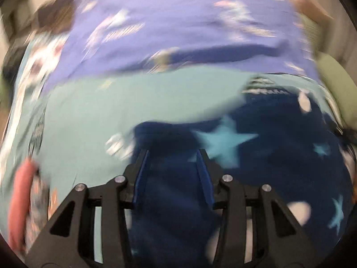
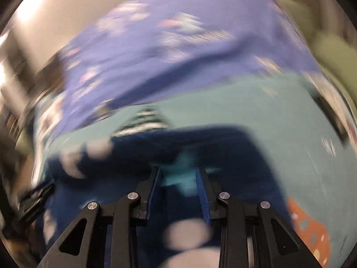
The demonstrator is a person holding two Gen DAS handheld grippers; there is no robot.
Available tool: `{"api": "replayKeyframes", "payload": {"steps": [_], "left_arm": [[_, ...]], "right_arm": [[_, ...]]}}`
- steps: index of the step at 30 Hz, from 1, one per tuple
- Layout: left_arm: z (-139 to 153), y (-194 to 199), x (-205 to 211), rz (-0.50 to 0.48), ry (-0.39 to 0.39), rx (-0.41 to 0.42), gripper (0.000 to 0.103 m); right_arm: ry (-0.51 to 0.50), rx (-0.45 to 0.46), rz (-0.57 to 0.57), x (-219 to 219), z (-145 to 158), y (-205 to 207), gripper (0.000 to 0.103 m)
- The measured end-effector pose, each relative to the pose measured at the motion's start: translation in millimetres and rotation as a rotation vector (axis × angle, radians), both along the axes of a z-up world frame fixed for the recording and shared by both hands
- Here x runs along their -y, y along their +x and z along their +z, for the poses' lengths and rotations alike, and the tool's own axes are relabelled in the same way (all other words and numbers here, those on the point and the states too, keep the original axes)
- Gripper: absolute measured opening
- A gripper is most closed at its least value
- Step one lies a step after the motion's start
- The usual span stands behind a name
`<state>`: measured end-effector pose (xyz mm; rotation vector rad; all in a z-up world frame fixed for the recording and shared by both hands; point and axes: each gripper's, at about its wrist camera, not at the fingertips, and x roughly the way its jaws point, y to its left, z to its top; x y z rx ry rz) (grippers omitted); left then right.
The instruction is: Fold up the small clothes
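The left tongs (image 1: 173, 163) sit at the bottom middle of the left wrist view with a clear gap between the blue pads, and the pads do not look like they pinch anything. Right under and in front of them lies the dark blue cloth with light blue stars (image 1: 256, 178), filling the lower right of that picture. The right tongs (image 2: 178, 178) are partly open too, with the same starry cloth (image 2: 200, 145) in front of them. Some of it shows in the gap, but I cannot tell if the pads squeeze it. The cloth rests on a light teal sheet (image 1: 89, 122), and a purple patterned cloth (image 1: 178, 22) lies farther back, near the top. The folding looks to be only partway, since the starry cloth is still bunched and not neat. Everything is smeared, so the edges and folds are hard to see. An orange spotted thing (image 2: 310, 227) at the lower right is cut off.
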<state>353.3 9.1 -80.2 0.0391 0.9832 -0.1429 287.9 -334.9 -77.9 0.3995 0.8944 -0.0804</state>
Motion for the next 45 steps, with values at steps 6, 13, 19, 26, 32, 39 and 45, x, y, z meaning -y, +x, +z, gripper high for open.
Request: {"api": "replayKeyframes", "payload": {"steps": [6,13,19,26,32,39,45], "left_arm": [[16.3,-26.7,-69.0,0.072,-0.216,0.037,0.048],[-8.0,-25.5,-73.0,0.007,-0.348,-0.117,0.061],[6.4,-50.1,-48.0,-0.005,-0.153,0.022,0.017],[29.0,-93.3,-78.1,0.034,-0.143,0.088,0.024],[52.8,-184.3,-100.3,-0.02,-0.304,0.13,0.067],[11.3,-260.9,-88.1,-0.085,-0.295,0.021,0.075],[-18.7,-252.2,-89.6,0.013,-0.611,-0.131,0.075]], "right_arm": [[0.13,0.124,-0.011,50.7,13.2,-55.3,0.037],[0.083,0.054,-0.015,93.5,17.3,-78.2,0.066],[0.124,-0.006,0.033,81.0,-11.2,-71.3,0.008],[0.088,0.037,-0.048,84.4,8.1,-103.7,0.027],[-0.006,0.098,0.033,62.2,40.6,-203.5,0.041],[0.108,0.048,0.066,48.2,2.8,-302.9,0.048],[0.419,0.061,0.032,46.6,-22.6,-291.9,0.068]]}}
